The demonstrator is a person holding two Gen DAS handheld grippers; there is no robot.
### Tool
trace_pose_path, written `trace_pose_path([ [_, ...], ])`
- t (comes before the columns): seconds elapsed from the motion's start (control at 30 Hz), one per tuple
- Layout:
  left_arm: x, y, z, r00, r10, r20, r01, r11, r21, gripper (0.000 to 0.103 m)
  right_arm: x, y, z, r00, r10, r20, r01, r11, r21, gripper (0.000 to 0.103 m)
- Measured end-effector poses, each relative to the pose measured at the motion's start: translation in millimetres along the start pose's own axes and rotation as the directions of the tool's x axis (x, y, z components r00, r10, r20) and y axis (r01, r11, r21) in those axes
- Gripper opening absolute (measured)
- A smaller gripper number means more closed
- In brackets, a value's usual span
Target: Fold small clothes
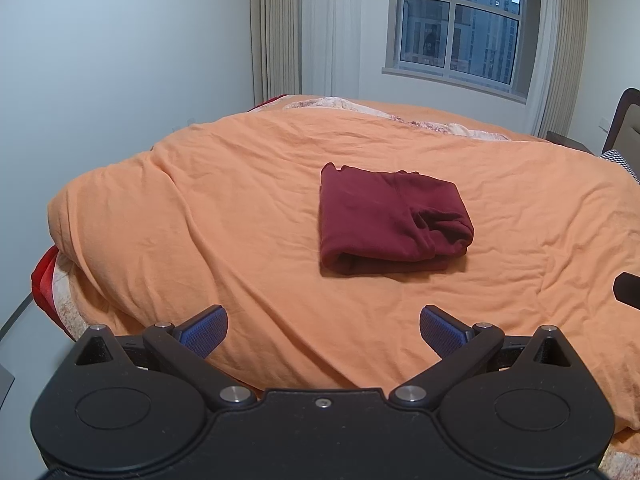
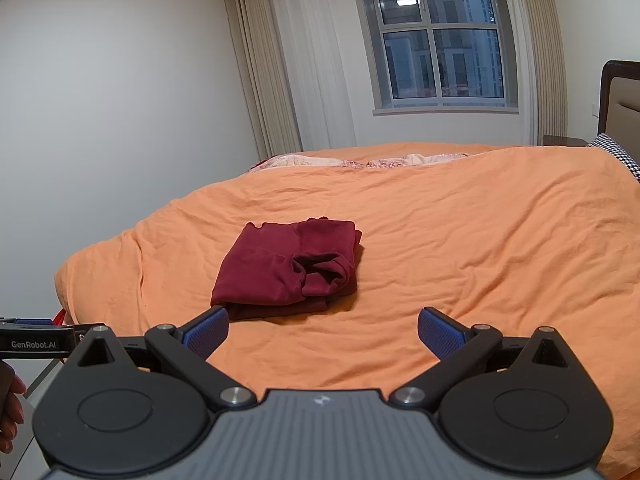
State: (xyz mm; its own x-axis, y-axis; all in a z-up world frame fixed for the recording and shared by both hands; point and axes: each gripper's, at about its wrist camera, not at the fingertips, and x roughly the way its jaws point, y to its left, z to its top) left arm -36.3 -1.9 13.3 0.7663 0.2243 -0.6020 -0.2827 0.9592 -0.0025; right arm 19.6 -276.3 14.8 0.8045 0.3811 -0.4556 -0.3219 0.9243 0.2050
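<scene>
The folded maroon garment [image 1: 390,220] lay on the orange duvet [image 1: 200,216] of the bed, and everything that followed would turn on its place ahead of both tools, clear of the fingers of each. From the left gripper [image 1: 323,332] it sat forward and slightly to the right of the garment-facing centreline; from the right gripper [image 2: 323,332] the same maroon garment [image 2: 286,270] sat forward and to the left, its near folded edge closer to the left blue finger pad [image 2: 208,330]. By that reading the right gripper seemed the nearer. Both grippers stood spread wide, holding nothing. The garment's long axis ran roughly across the bed, with the bunched sleeve or cuff end pointing toward the headboard [image 2: 620,96] side, its rolled fold facing the grippers.
</scene>
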Motion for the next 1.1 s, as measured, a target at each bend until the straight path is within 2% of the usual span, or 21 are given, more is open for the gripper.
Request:
trace_pose_path([
  [1.1, 7.9, -3.3, 4.3, 1.000, 0.003, -0.018, -0.002, 1.000, 0.011, 0.102, 9.4, -0.8, 2.2, 1.000, 0.003, -0.017, -0.003, 1.000, 0.006, 0.103],
])
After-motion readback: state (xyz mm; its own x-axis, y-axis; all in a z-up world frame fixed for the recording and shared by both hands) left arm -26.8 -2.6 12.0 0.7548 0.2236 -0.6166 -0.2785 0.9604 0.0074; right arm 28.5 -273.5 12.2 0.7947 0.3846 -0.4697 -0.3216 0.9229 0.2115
